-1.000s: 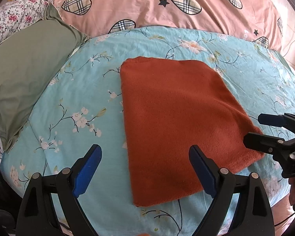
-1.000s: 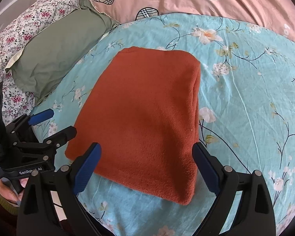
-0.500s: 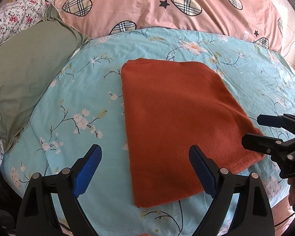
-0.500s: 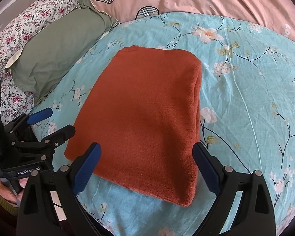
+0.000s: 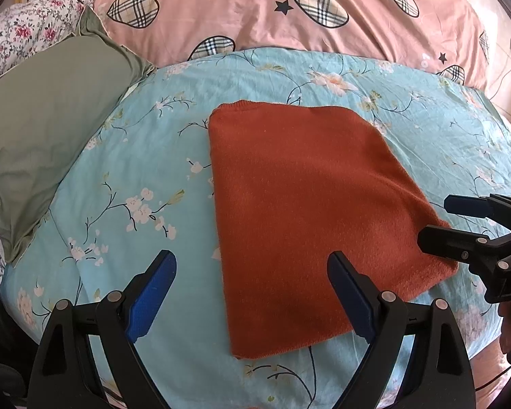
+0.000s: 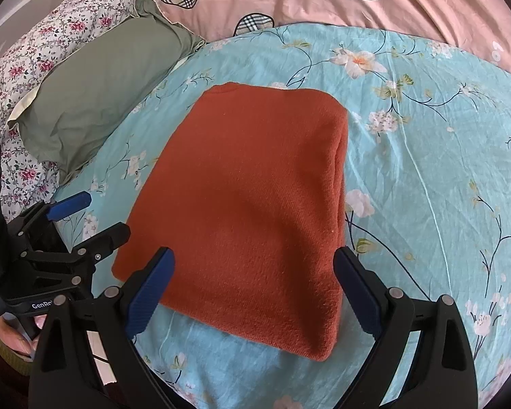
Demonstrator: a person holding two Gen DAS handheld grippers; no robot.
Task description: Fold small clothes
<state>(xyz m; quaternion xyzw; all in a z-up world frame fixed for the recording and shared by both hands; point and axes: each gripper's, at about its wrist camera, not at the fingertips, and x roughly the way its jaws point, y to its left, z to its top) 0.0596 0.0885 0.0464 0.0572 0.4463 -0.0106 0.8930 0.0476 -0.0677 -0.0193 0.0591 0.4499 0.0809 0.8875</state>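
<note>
A rust-orange folded garment point(image 5: 303, 225) lay flat on the turquoise floral bedsheet point(image 5: 146, 177), near a green pillow point(image 5: 47, 126). The left gripper point(image 5: 252, 289) hovered over its near left edge, jaws wide and empty. The right gripper point(image 6: 252, 289) hung over its near right side, jaws likewise wide.

Not much going on in this last second, honestly. In the left wrist view the folded orange cloth point(image 5: 310, 218) has slid a touch lower in frame and the pink quilt point(image 5: 289, 10) at the far side shows a bit more, so the left gripper point(image 5: 252, 293) has tipped or pulled back slightly. In the right wrist view the cloth point(image 6: 255, 211) also sits a hair lower and the left gripper point(image 6: 85, 218) has crept a little toward it.
</note>
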